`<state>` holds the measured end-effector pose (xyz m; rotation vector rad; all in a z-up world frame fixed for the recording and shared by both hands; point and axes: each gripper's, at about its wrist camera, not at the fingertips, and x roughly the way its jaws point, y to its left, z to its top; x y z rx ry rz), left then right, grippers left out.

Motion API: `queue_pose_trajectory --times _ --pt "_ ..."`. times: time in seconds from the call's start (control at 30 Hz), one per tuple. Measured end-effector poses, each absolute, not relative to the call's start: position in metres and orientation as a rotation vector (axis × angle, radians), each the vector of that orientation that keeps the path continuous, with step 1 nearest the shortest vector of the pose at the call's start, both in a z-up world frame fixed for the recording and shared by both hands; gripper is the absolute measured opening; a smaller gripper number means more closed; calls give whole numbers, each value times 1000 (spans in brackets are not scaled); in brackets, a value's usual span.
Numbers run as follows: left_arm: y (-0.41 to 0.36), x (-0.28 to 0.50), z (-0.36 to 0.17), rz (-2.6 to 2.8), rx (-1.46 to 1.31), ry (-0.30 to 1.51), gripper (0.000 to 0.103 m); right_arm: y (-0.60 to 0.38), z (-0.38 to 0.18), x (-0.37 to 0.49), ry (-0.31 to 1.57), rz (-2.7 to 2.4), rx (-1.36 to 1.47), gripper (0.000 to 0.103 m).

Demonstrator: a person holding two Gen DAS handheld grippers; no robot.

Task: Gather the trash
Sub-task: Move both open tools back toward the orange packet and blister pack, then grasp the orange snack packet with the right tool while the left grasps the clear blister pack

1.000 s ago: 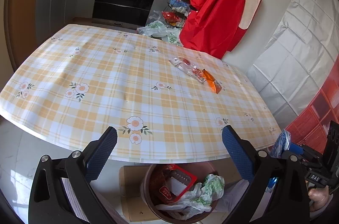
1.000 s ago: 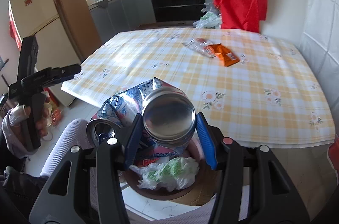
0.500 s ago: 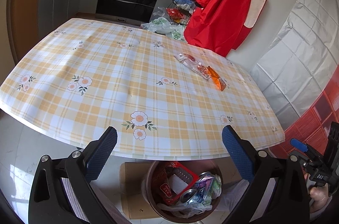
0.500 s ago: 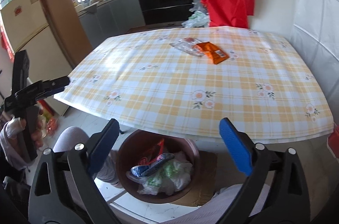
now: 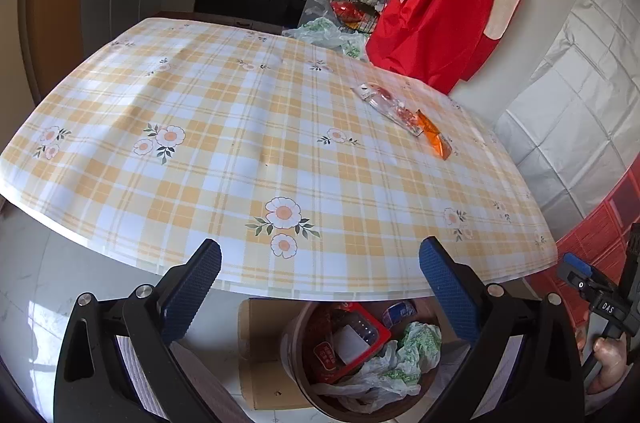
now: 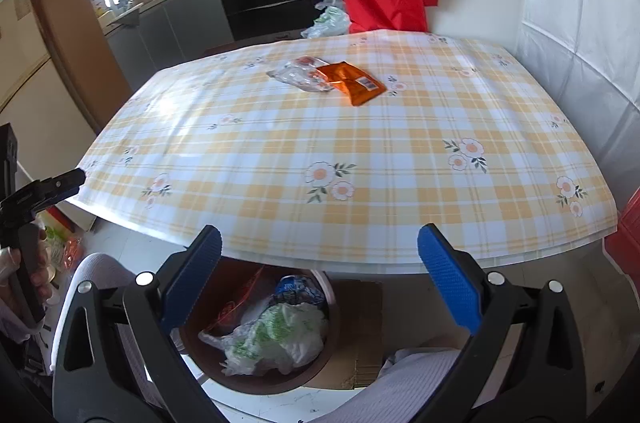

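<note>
Left gripper (image 5: 320, 265) jaws stand wide, empty, with the bin (image 5: 360, 363) of trash just below them. Right gripper (image 6: 320, 251) jaws gape too, holding nothing. Beyond both, far across the desk (image 6: 360, 151), the wrappers (image 6: 332, 79) await collecting.

Left wrist view: taken from just behind the left gripper (image 5: 320, 287), low at the near edge of the bench covered in yellow-checked flowered cloth (image 5: 280, 127), facing obliquely downward across it toward the kitchen. Right wrist view: taken likewise from behind the right gripper (image 6: 320, 279), from a position further right. Both views share the bench top, the orange foil wrapper (image 5: 436, 139) (image 6: 352, 83), and the round brown waste bin (image 5: 320, 399) (image 6: 224, 371) below.
</note>
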<state>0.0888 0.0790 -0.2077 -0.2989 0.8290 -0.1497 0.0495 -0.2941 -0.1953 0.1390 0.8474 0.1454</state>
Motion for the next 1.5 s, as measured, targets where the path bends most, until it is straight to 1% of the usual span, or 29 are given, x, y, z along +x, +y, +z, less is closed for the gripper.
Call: queue_pose_trajectory --times 0.23,0.47,0.63,0.77,0.8,0.83,0.87,1.07,1.2,1.23,1.27,1.33,1.37,1.4,1.43,1.47,1.5 --pt "75 108 -215 -140 -283 854 97 -308 -207 73 869 119 158 97" --pt "68 137 -213 -145 -264 860 97 -314 -205 107 871 117 131 97" --pt "61 163 -220 -149 -250 884 97 -315 -212 150 880 129 68 96" --pt "50 190 -229 -167 -210 895 97 -310 -228 206 884 179 -11 95" --pt "47 196 -231 -166 -198 901 97 -309 -232 218 886 188 -26 92" --pt "43 204 -234 -167 -192 908 97 -307 -236 233 890 198 -44 81" --pt "41 211 -235 -172 -197 911 97 -305 -241 248 897 203 -62 75" --pt "27 260 -243 -227 -295 945 96 -285 -270 327 932 225 -143 73" --pt "13 294 -251 -261 -358 976 87 -274 -286 365 955 226 -193 72" --pt "8 302 -253 -280 -377 982 85 -273 -291 373 969 217 -203 69" --pt "3 311 -255 -301 -393 987 82 -271 -295 378 980 208 -213 66" --pt "-9 326 -259 -335 -408 1003 78 -271 -303 388 1010 196 -228 63" --pt "-14 334 -261 -349 -418 1009 75 -274 -302 389 999 207 -206 55" --pt "-19 340 -263 -361 -428 1013 72 -276 -302 388 1002 207 -201 50" --pt "-25 346 -264 -378 -440 1017 71 -277 -302 387 1002 207 -198 41" --pt "-30 352 -266 -395 -455 1021 67 -279 -301 384 994 213 -197 34" --pt "-35 356 -267 -405 -464 1023 65 -280 -299 381 980 224 -195 30"
